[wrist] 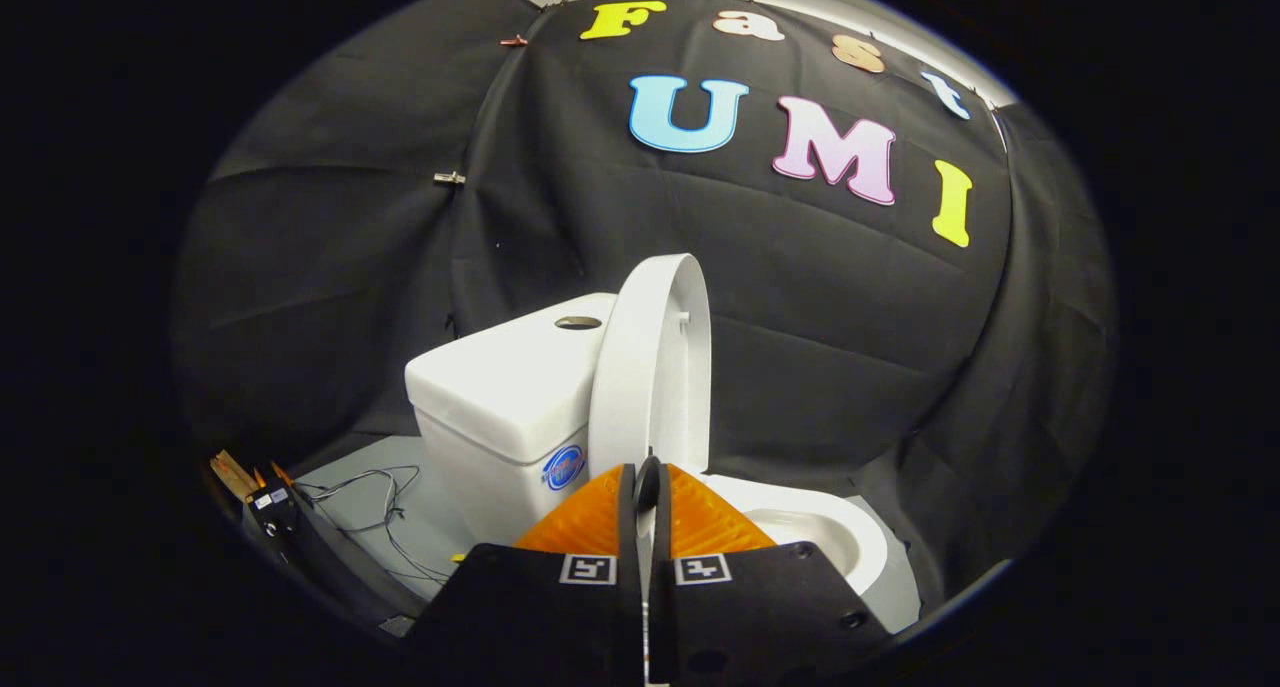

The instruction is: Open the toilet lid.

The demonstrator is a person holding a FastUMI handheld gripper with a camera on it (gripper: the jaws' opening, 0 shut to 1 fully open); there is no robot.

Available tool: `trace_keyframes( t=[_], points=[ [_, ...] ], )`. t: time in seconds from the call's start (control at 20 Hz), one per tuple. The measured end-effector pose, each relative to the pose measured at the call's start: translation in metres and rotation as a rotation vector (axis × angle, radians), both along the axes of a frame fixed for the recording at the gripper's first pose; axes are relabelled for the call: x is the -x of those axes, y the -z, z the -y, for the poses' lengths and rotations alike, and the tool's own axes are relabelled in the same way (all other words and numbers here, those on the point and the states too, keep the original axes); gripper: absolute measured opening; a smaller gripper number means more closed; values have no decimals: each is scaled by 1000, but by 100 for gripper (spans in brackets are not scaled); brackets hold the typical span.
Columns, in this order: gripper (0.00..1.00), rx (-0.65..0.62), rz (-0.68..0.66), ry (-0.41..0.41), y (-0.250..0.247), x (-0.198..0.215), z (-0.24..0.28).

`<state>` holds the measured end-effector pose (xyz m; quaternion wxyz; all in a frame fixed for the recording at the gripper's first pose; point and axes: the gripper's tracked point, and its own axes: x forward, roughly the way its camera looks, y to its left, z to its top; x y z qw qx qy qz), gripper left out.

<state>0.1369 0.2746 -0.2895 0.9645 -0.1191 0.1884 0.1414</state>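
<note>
- Gripper [648, 487] nearly closed, fingers pinched on the near edge of the toilet lid [650, 367], with the thin rim caught between them; appears to be a firm two-sided hold.
- Far left, on the floor: loose cables [385, 507] beside a small dark box [270, 507], well clear of the work.
- Left of the lid: cistern [505, 387], flush button on top, standing just behind the raised lid.
- Lid already close to upright, hinged at the cistern side, edge-on between the fingers.
- Right and near: open bowl and seat [830, 537], uncovered below the lid.
- Best handling, judged from here: ease the last stretch back along the hinge arc, avoid twisting the rim sideways, let the lid lean gently against the cistern, then spread the fingers and draw straight back.
</note>
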Motion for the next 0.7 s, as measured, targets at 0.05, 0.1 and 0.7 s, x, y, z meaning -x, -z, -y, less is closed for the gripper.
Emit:
trace_keyframes(
  t=[0.05,0.1,0.7],
  points=[
    [7,-7,-9,4,1,0,1],
    [10,-31,-26,-15,3,-3,-6],
    [98,-279,53,48,-124,24,54]
  ],
)
